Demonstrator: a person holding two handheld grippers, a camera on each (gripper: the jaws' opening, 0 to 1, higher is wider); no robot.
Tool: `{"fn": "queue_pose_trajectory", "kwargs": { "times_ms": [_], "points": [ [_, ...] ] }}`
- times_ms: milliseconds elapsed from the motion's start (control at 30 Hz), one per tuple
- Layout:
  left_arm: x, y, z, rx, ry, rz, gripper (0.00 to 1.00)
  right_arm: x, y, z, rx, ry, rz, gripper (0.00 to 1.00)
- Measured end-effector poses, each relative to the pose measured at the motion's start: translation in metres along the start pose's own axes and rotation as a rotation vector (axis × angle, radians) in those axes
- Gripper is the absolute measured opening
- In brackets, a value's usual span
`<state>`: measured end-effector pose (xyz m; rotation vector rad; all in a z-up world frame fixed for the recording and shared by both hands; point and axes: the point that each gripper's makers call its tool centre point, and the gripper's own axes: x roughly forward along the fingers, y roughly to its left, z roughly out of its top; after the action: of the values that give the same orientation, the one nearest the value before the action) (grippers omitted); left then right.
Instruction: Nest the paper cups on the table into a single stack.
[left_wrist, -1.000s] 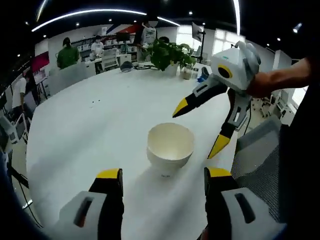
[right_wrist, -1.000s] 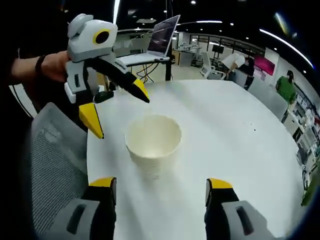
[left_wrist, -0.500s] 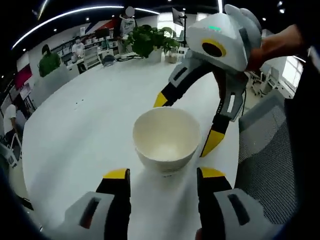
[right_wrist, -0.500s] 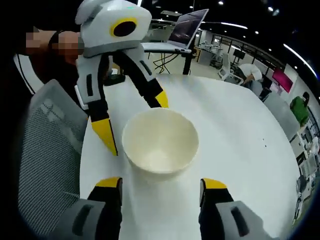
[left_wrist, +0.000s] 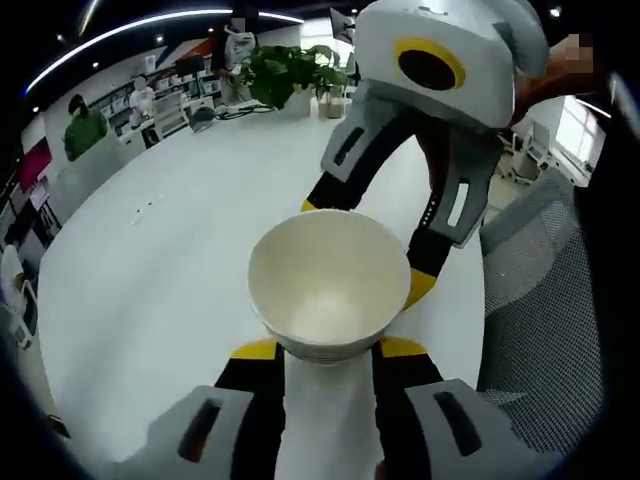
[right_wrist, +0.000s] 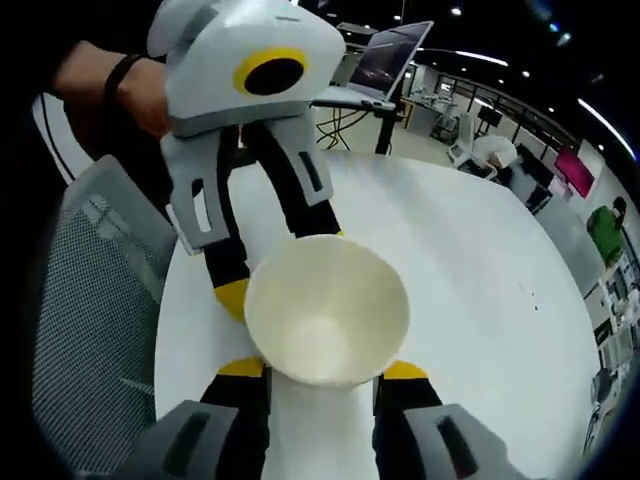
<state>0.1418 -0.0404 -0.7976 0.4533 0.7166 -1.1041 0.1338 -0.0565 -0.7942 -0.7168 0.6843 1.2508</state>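
1. My left gripper (left_wrist: 328, 350) has its jaws spread about as wide as the base of the paper cup (left_wrist: 328, 285). The yellow tips sit at both sides of the base; I cannot tell if they press it.
2. My right gripper (right_wrist: 320, 370) stands the same way at the cup's (right_wrist: 326, 320) opposite side, tips just beside the base, grip unclear.
3. The cup stands upright, mouth open, on the white table (left_wrist: 150, 270), near the table's edge.
4. Beside this edge is a grey mesh chair (right_wrist: 85, 330).
5. Across the table from the cup, a green plant (left_wrist: 285, 75).
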Motion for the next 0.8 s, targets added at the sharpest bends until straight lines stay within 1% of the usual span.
{"fn": "queue_pose_trajectory", "kwargs": {
  "times_ms": [67,200,267,333,367,433,500,567,700,767,800],
  "points": [
    [-0.001,0.001,0.002,0.001,-0.001,-0.005,0.31,-0.001,-0.001,0.001,-0.002,-0.002,0.002,0.38],
    [0.001,0.011,0.003,0.004,0.002,-0.004,0.31,-0.001,-0.009,0.006,-0.002,-0.006,-0.001,0.38],
    [0.001,0.01,0.006,0.006,0.005,-0.004,0.3,-0.001,-0.015,0.008,-0.006,-0.006,-0.005,0.38],
    [0.002,0.018,0.009,0.013,0.009,-0.002,0.3,0.0,-0.021,0.008,-0.006,-0.006,-0.006,0.38],
    [0.003,0.023,0.009,0.017,0.01,-0.001,0.3,0.001,-0.029,0.007,-0.006,-0.007,-0.009,0.38],
    [0.004,0.031,0.011,0.019,0.01,-0.001,0.3,0.002,-0.038,0.008,-0.005,-0.01,-0.014,0.38],
    [0.007,0.039,0.011,0.017,0.013,-0.006,0.3,0.003,-0.041,0.008,0.004,-0.015,-0.019,0.38],
    [0.009,0.041,0.012,0.02,0.019,-0.012,0.3,0.008,-0.051,0.005,0.017,-0.015,-0.022,0.37],
    [0.014,0.049,0.015,0.039,0.045,-0.015,0.3,0.011,-0.058,0.003,0.04,-0.01,-0.027,0.37],
    [0.017,0.054,0.016,0.044,0.054,-0.018,0.3,0.016,-0.064,-0.001,0.048,-0.006,-0.027,0.37],
    [0.018,0.056,0.017,0.047,0.056,-0.019,0.3,0.016,-0.062,-0.002,0.05,-0.005,-0.028,0.37]
  ]
}}
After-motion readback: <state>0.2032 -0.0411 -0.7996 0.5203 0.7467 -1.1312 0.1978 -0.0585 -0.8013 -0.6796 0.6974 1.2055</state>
